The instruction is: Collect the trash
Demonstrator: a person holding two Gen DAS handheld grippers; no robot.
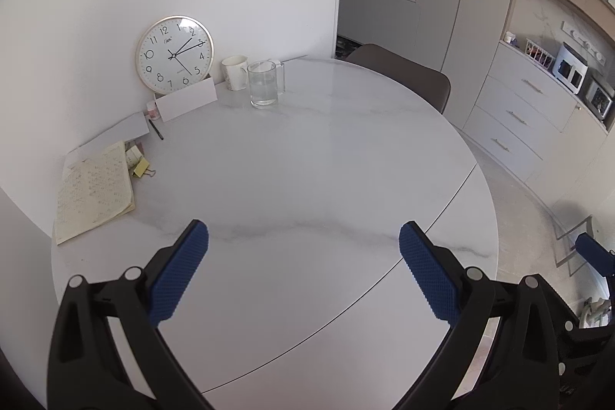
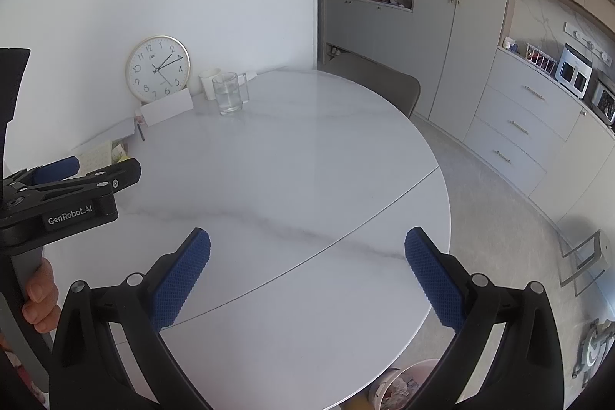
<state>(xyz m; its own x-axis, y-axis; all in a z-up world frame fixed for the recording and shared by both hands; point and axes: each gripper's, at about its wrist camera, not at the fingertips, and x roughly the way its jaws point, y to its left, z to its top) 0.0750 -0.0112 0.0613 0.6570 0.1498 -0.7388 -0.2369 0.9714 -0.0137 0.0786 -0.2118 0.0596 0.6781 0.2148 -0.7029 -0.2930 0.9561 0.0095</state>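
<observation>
Left hand-held gripper (image 1: 303,271) and right hand-held gripper (image 2: 307,275): both sets of blue pads wide apart, empty, over the bare worktop (image 1: 307,160).

Trash bin (image 2: 399,387), lower centre, half hidden by the worktop edge.

Risk: papers (image 1: 94,191) at left mistaken for trash; glass (image 1: 263,83) toppled.

Paper writing illegible.
</observation>
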